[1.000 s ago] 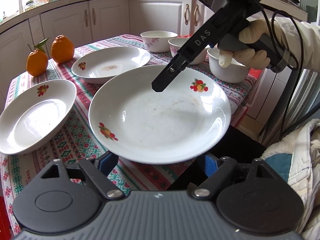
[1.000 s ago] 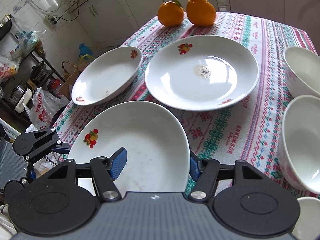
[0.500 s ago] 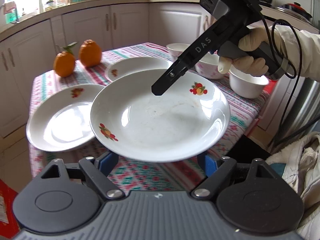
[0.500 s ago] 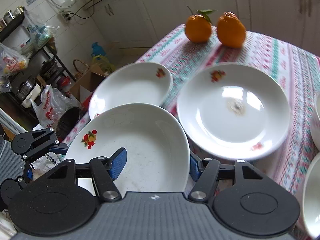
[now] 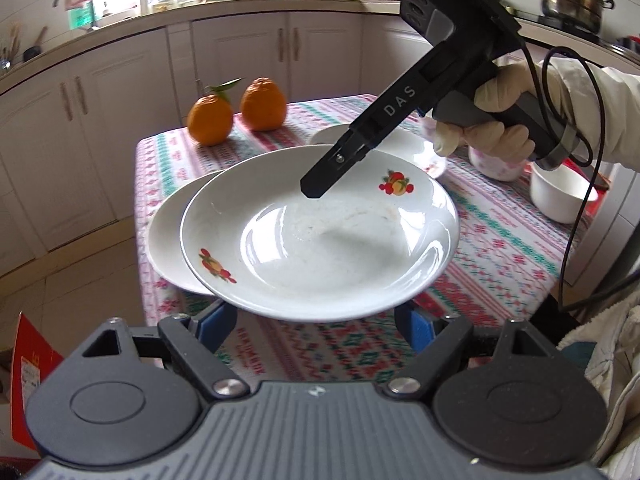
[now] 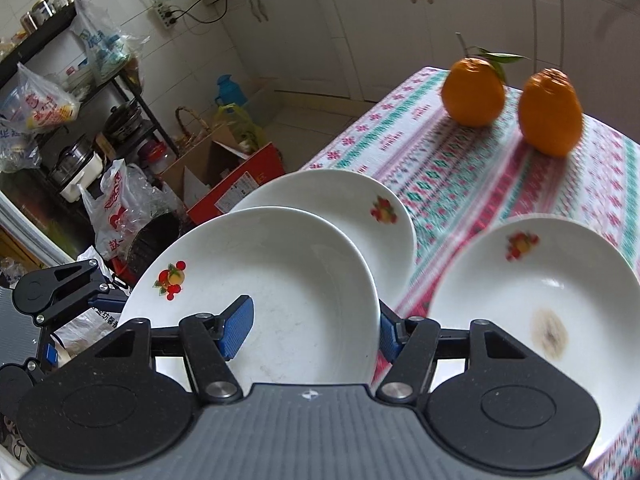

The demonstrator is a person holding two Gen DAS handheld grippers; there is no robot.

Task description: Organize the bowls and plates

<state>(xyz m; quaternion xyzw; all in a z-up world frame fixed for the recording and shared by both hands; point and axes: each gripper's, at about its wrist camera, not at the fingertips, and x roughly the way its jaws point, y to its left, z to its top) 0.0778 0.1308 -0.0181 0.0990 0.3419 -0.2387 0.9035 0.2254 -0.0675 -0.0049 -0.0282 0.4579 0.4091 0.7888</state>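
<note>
Second plate: white shallow ceramic plate [image 6: 332,204] on the table [image 6: 452,168], partly under the held one.
Held plate: white ceramic plate with fruit decals [image 5: 320,236], lifted above the table edge.
Left tool [image 5: 316,326]: blue pads wide, under the plate's near rim; contact unclear.
Right tool [image 6: 314,326]: clamped across the held plate's rim.
Oranges: two oranges [image 5: 236,110] at the table's far end.

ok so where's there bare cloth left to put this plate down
Bare tablecloth runs between the oranges and the two resting plates. Another open stretch lies in the left wrist view between the held plate and the white bowls. The plates' side and bowl corner are crowded.
</note>
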